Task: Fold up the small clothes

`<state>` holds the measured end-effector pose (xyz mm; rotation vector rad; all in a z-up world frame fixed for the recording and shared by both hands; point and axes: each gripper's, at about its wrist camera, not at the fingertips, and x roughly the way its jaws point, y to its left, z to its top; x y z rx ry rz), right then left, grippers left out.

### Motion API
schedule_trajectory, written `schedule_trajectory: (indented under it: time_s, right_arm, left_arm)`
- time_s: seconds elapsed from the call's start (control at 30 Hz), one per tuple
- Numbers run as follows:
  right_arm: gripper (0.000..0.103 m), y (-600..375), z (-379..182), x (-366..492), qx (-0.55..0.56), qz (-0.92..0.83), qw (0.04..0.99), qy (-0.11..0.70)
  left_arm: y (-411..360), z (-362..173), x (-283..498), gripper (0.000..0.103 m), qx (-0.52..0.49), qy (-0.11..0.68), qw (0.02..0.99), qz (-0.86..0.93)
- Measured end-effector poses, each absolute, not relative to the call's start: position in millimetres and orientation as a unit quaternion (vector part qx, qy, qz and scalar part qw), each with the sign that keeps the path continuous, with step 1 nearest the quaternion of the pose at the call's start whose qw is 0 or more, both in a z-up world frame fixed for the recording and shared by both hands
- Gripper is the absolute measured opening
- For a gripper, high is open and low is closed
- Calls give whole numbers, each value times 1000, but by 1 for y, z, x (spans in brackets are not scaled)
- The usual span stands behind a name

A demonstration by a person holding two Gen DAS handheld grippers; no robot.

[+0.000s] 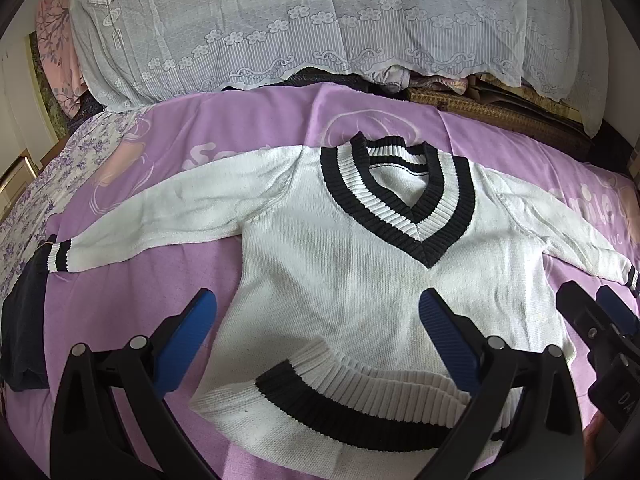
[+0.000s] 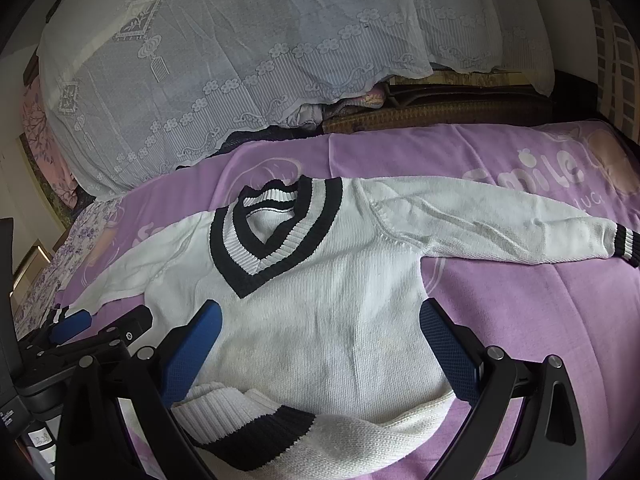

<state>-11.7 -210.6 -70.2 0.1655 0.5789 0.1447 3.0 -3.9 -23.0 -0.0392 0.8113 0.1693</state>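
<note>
A small white knit sweater point(image 1: 340, 280) with a black-and-white striped V-neck lies face up on a purple bed sheet point(image 1: 248, 120), both sleeves spread out. Its ribbed hem point(image 1: 340, 392) is folded up at the near edge. My left gripper point(image 1: 318, 312) is open above the sweater's lower part. My right gripper point(image 2: 320, 320) is open above the same lower part and holds nothing. The sweater also shows in the right wrist view point(image 2: 328, 300). The right gripper shows at the right edge of the left wrist view point(image 1: 600, 328); the left gripper shows at the left of the right wrist view point(image 2: 100, 324).
A white lace cover point(image 1: 300, 24) drapes over a pile at the back of the bed. A dark garment point(image 1: 24, 328) lies at the left by the sleeve cuff. A woven brown mat point(image 1: 500, 116) sits at the back right. A floral sheet point(image 1: 36, 192) borders the left.
</note>
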Motion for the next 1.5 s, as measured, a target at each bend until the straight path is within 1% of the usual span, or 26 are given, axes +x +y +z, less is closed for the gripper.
schedule_trajectory:
  time_s: [0.73,0.97,1.2,1.3,1.37,1.47,1.5]
  right_arm:
    - [100,-210,-76,-11,82,71,951,289]
    - [100,-208,-82,-8,77,68,948,302]
    - [100,-214,-101,4,64,45,936,344]
    - [100,-213,-114,2,47,59,924,375]
    - [100,-207,-124,-16,19,90,913,397]
    - [99,-200,-134,-60,-74,102,913,388]
    - [99,-203,-135,-73,-87,108,911,387]
  left_arm:
    - [-6,-28,4,99,-21,398,914,81]
    - [-5,-33,8,99,-18,405,910,82]
    - [26,-75,16,99,-10,462,881,99]
    - [32,-91,11,99,-3,483,871,87]
    - [30,-94,-1,99,-1,483,873,57]
    - [21,-93,-30,99,31,480,877,10]
    - [19,-94,-44,99,43,476,878,-6]
